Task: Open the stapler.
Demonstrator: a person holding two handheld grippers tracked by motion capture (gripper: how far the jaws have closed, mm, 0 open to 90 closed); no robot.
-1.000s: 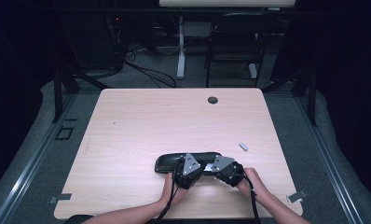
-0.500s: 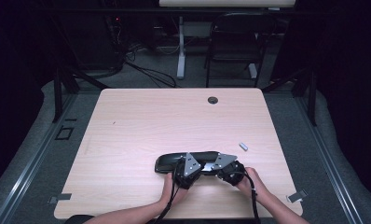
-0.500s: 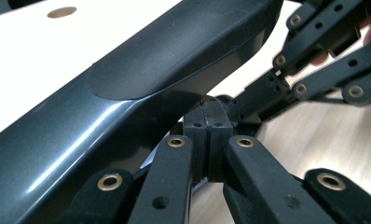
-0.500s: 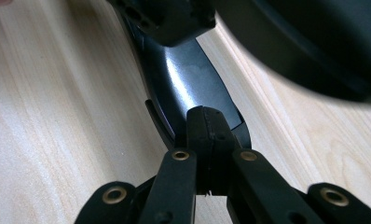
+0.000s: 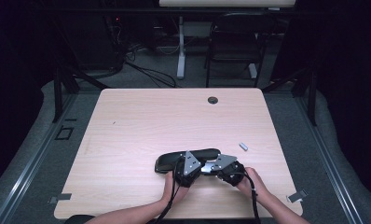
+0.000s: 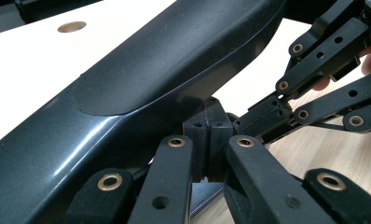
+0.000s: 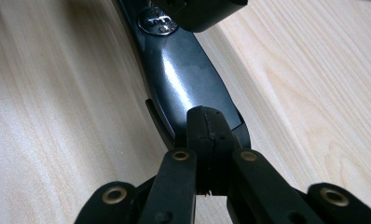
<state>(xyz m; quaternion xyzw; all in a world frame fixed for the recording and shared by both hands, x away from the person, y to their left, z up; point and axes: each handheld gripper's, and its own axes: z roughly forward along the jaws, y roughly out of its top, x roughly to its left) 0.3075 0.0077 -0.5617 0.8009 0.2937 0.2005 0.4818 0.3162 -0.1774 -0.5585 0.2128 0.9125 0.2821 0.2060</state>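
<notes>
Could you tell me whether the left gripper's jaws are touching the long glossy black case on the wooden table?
Touching. In the left gripper view, the left gripper stands with its jaws pressed together against the underside edge of the long glossy black case, no gap between them.

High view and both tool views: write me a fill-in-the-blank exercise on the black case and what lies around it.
1. The long black case lies on the wooden ____.
2. In its own view, the jaws of the left tool are ____, pads pressed together.
3. The small grey piece lies on the side of the person's ____ hand.
4. The round hole sits near the table's ____ edge.

Missing words: table; shut; right; far
</notes>
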